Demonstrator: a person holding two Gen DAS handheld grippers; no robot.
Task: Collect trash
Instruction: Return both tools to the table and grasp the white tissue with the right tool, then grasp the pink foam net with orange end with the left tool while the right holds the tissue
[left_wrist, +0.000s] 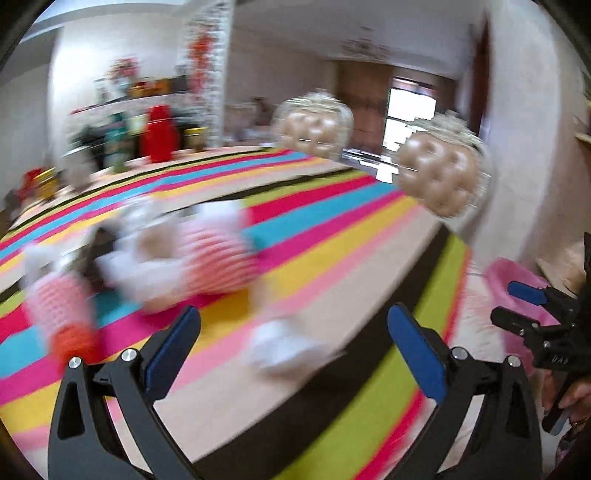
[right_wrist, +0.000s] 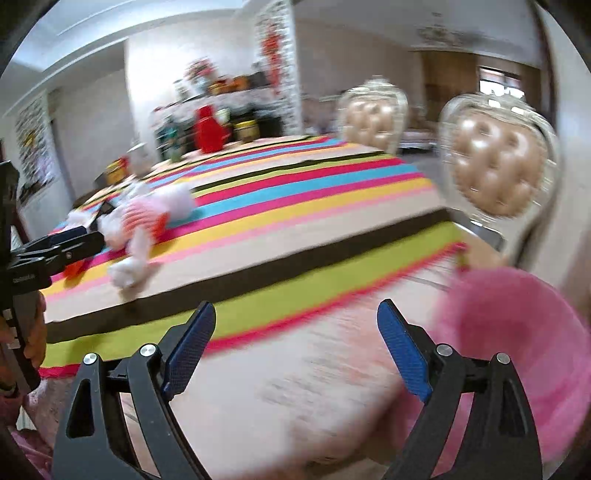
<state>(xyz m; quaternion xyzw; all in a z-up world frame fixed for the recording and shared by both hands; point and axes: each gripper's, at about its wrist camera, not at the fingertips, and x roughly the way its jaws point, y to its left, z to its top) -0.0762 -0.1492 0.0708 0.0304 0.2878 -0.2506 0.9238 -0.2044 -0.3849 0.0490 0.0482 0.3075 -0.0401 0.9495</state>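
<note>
Broadly, a long desk under a striped cloth of pink, yellow, blue, green and black bands (left_wrist: 332, 229) fills both views, running from the lower frame toward the upper left. Two tufted beige chair backs with pale frames (left_wrist: 439, 173) stand past its far edge at the upper right. A round pink plastic bin (right_wrist: 517, 332) sits at the lower right of the right wrist view, just beside the right gripper (right_wrist: 297, 345); in the left wrist view it shows only as a pink patch at the right edge.

The trash lies in a blurred heap of red-and-white striped wrappers and white crumpled paper (left_wrist: 177, 254) at centre left of the left wrist view, with its long axis roughly along the stripes. One separate white crumpled paper wad (left_wrist: 284, 347) lies nearer, almost directly between and just ahead of the fingers of the left gripper (left_wrist: 293, 347).

Both grippers stand wide open with nothing between their blue pads. No state beyond that is readable through the motion blur.

By my reading, the left gripper is the nearer one to the paper wad, which lies straight ahead and slightly below it, while the right gripper sits over bare cloth close to the bin, well apart from the heap at the left of its view.
</note>
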